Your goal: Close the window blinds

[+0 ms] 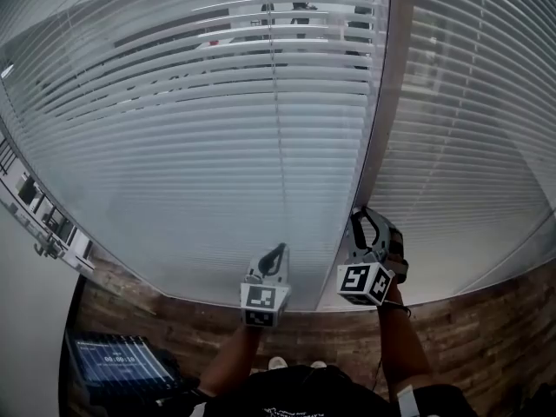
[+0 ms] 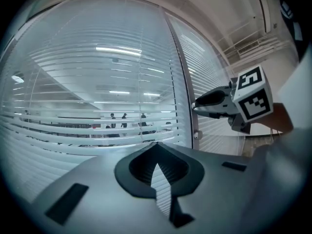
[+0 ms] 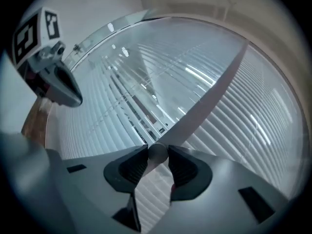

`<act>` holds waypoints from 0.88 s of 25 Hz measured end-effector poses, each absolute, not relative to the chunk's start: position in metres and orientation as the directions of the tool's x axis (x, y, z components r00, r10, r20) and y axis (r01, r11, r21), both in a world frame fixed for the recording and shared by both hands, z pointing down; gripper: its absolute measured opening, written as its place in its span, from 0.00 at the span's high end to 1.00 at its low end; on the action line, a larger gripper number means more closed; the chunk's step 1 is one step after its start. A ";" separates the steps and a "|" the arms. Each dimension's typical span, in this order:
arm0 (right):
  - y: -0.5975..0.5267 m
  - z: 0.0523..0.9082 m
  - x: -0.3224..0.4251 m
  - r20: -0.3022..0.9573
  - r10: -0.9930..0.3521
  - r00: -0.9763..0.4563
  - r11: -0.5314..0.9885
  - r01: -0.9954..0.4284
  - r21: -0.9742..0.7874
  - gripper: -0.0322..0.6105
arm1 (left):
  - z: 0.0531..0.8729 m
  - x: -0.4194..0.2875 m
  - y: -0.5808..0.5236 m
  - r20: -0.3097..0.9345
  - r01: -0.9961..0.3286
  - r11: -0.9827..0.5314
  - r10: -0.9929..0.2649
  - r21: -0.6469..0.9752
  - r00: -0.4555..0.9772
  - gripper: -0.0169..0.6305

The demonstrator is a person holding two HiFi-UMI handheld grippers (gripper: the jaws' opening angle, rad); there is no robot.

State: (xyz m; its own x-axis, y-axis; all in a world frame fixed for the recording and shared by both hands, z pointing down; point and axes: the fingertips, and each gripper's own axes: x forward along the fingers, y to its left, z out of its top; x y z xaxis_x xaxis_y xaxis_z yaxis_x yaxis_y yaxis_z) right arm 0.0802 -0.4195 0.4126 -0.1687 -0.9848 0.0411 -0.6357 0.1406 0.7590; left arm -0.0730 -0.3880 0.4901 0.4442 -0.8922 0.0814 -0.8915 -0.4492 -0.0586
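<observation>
Wide white slatted blinds point(image 1: 200, 155) cover the window, and a second set point(image 1: 473, 137) hangs right of a grey mullion point(image 1: 382, 111). Higher slats stand apart and show the room beyond; lower ones look flatter. My right gripper point(image 1: 360, 220) is at the foot of the mullion, its pads point(image 3: 181, 165) pressed on a small round grey knob or rod end point(image 3: 157, 151); I cannot tell which. My left gripper point(image 1: 278, 252) points at the left blinds a short way off, its tips together point(image 2: 156, 147) with nothing in them. The right gripper point(image 2: 204, 101) also shows in the left gripper view.
A brick-patterned strip point(image 1: 182, 320) runs below the blinds. A dark device with a lit screen point(image 1: 122, 363) sits at the lower left. Several people point(image 1: 300, 7) stand beyond the glass. A small knob point(image 2: 196, 134) is on the mullion.
</observation>
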 end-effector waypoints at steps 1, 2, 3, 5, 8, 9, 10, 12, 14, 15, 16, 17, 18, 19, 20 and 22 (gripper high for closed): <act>-0.417 0.411 0.080 0.036 -0.982 -0.187 0.160 -0.704 0.692 0.75 | 0.489 -0.073 -0.388 0.080 -0.892 -0.448 -0.893 -0.057 0.443 0.97; -0.414 0.409 0.080 0.028 -0.978 -0.205 0.179 -0.773 0.609 0.75 | 0.489 -0.073 -0.387 0.079 -0.893 -0.447 -0.894 -0.057 0.442 0.97; -0.411 0.406 0.081 0.016 -0.976 -0.218 0.195 -0.836 0.512 0.75 | 0.489 -0.074 -0.387 0.079 -0.894 -0.445 -0.894 -0.057 0.440 0.97; -0.412 0.406 0.085 -0.011 -0.973 -0.233 0.217 -0.923 0.318 0.72 | 0.491 -0.077 -0.388 0.083 -0.895 -0.442 -0.895 -0.060 0.437 0.97; -0.420 0.414 0.098 -0.011 -0.968 -0.249 0.249 -0.967 -0.046 0.70 | 0.497 -0.079 -0.389 0.096 -0.892 -0.447 -0.893 -0.064 0.440 0.97; -0.421 0.416 0.099 -0.015 -0.963 -0.270 0.268 -0.944 -0.191 0.70 | 0.498 -0.078 -0.388 0.098 -0.891 -0.450 -0.891 -0.062 0.443 0.97; -0.423 0.417 0.099 -0.028 -0.957 -0.290 0.284 -0.905 -0.317 0.70 | 0.498 -0.077 -0.387 0.097 -0.889 -0.453 -0.890 -0.060 0.446 0.97; -0.426 0.419 0.100 -0.058 -0.952 -0.301 0.291 -0.832 -0.472 0.70 | 0.496 -0.074 -0.386 0.093 -0.887 -0.458 -0.887 -0.056 0.452 0.97; -0.427 0.418 0.102 -0.086 -0.952 -0.293 0.291 -0.784 -0.548 0.70 | 0.493 -0.072 -0.385 0.085 -0.887 -0.459 -0.887 -0.054 0.454 0.97; -0.428 0.417 0.104 -0.098 -0.952 -0.292 0.293 -0.765 -0.573 0.71 | 0.493 -0.072 -0.385 0.085 -0.886 -0.459 -0.887 -0.056 0.454 0.97; -0.428 0.417 0.105 -0.105 -0.951 -0.292 0.295 -0.748 -0.594 0.74 | 0.495 -0.072 -0.385 0.090 -0.886 -0.460 -0.886 -0.059 0.455 0.97; -0.428 0.416 0.106 -0.108 -0.950 -0.294 0.297 -0.735 -0.609 0.74 | 0.497 -0.073 -0.385 0.095 -0.886 -0.460 -0.886 -0.061 0.454 0.97; -0.428 0.416 0.106 -0.109 -0.949 -0.295 0.298 -0.730 -0.615 0.74 | 0.499 -0.074 -0.385 0.100 -0.886 -0.459 -0.886 -0.061 0.452 0.97; -0.427 0.416 0.105 -0.109 -0.949 -0.296 0.299 -0.732 -0.613 0.74 | 0.500 -0.075 -0.384 0.102 -0.887 -0.457 -0.887 -0.061 0.450 0.97; -0.427 0.415 0.105 -0.107 -0.949 -0.296 0.299 -0.741 -0.601 0.75 | 0.500 -0.075 -0.384 0.103 -0.888 -0.457 -0.887 -0.061 0.449 0.97; -0.427 0.413 0.103 -0.092 -0.952 -0.292 0.296 -0.798 -0.525 0.75 | 0.500 -0.075 -0.384 0.103 -0.887 -0.457 -0.887 -0.063 0.449 0.97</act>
State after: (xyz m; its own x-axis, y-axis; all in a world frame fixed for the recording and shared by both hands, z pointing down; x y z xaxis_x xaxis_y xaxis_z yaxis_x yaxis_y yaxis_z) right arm 0.1034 -0.4270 0.4132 -0.2922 -0.9519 -0.0921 -0.7979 0.2957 -0.5253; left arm -0.0755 -0.3844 0.5000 0.4494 -0.8874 0.1026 -0.8874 -0.4567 -0.0627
